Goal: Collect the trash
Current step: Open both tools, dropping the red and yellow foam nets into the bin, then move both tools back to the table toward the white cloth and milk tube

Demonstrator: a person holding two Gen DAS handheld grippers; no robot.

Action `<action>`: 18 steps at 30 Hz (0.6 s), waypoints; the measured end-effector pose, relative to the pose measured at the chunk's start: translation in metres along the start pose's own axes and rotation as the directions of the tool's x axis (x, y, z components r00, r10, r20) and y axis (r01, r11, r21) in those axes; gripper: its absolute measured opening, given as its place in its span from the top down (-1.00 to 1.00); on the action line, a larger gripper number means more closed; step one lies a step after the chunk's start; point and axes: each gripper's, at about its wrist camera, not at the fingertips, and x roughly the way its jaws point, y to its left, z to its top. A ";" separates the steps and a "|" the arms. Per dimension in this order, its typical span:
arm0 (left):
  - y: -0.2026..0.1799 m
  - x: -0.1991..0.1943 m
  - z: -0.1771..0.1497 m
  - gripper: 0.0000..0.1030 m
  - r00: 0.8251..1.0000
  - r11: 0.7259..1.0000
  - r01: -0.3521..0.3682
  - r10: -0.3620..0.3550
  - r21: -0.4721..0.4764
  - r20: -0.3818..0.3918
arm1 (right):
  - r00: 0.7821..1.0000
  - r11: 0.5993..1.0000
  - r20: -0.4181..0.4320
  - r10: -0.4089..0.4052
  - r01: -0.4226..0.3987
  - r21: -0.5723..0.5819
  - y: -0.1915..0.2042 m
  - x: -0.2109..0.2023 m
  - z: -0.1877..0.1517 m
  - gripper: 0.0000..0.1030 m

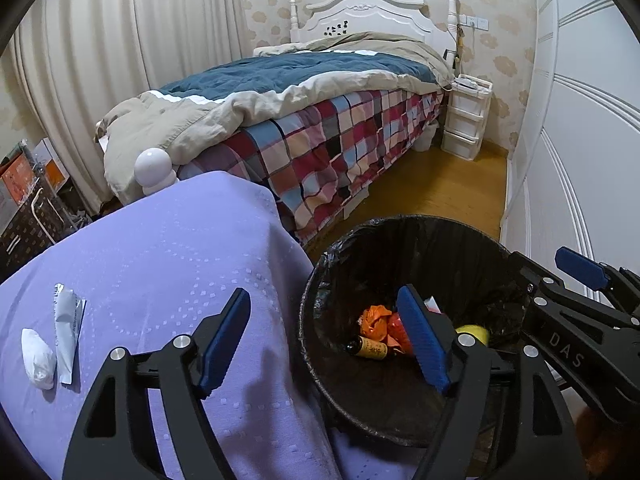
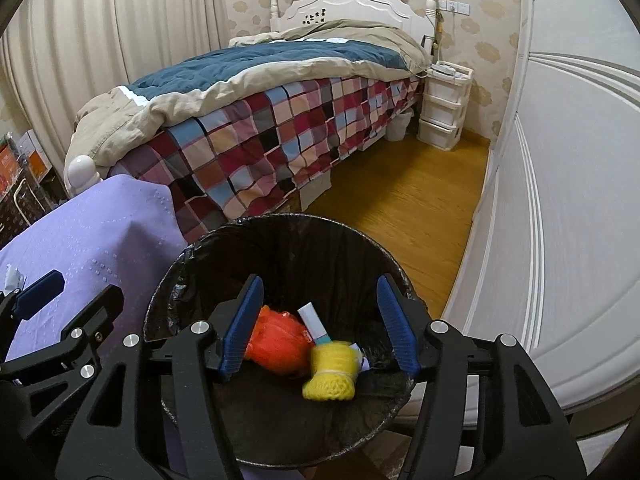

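Note:
A bin with a black liner (image 1: pixel 362 229) (image 2: pixel 280 222) stands on the floor beside a table under a purple cloth (image 1: pixel 168 248). My left gripper (image 1: pixel 323 292) is open and empty, one finger over the cloth and one over the bin. My right gripper (image 2: pixel 320 280) hangs open above the bin. Below it, blurred, a yellow knitted thing (image 2: pixel 330 372) lies in the bin, free of the pads, with an orange bag (image 2: pixel 276 340) and a small white box (image 2: pixel 314 320). A small brown bottle (image 1: pixel 370 348) also lies inside. On the cloth lie a crumpled white tissue (image 1: pixel 38 358) and a silver wrapper (image 1: pixel 66 332).
A bed with a plaid sheet (image 1: pixel 332 140) stands behind the table. A white wardrobe (image 2: pixel 568 200) runs along the right, with wooden floor (image 2: pixel 400 208) between it and the bed. White drawers (image 1: pixel 466 116) stand at the far wall. Boxes (image 1: pixel 24 184) crowd the left.

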 end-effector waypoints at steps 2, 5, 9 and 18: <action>0.001 -0.003 -0.001 -0.48 1.000 1.000 -0.010 0.010 0.001 0.005 | 1.000 1.000 0.004 0.000 0.000 0.000 -0.001 -0.001 0.000 -0.18; 0.004 -0.007 -0.003 -0.49 1.000 1.000 -0.024 0.024 -0.003 0.009 | 1.000 1.000 0.009 -0.007 0.007 -0.001 0.000 -0.004 -0.002 -0.24; 0.013 -0.014 -0.007 -0.49 0.999 0.999 -0.032 0.032 -0.024 0.004 | 1.000 1.000 0.005 -0.006 0.006 0.005 0.002 -0.007 -0.003 -0.26; 0.053 -0.045 -0.030 -0.49 0.994 0.992 -0.107 0.108 -0.062 0.014 | 0.999 0.999 -0.002 0.048 -0.048 -0.018 0.032 -0.028 -0.019 -0.31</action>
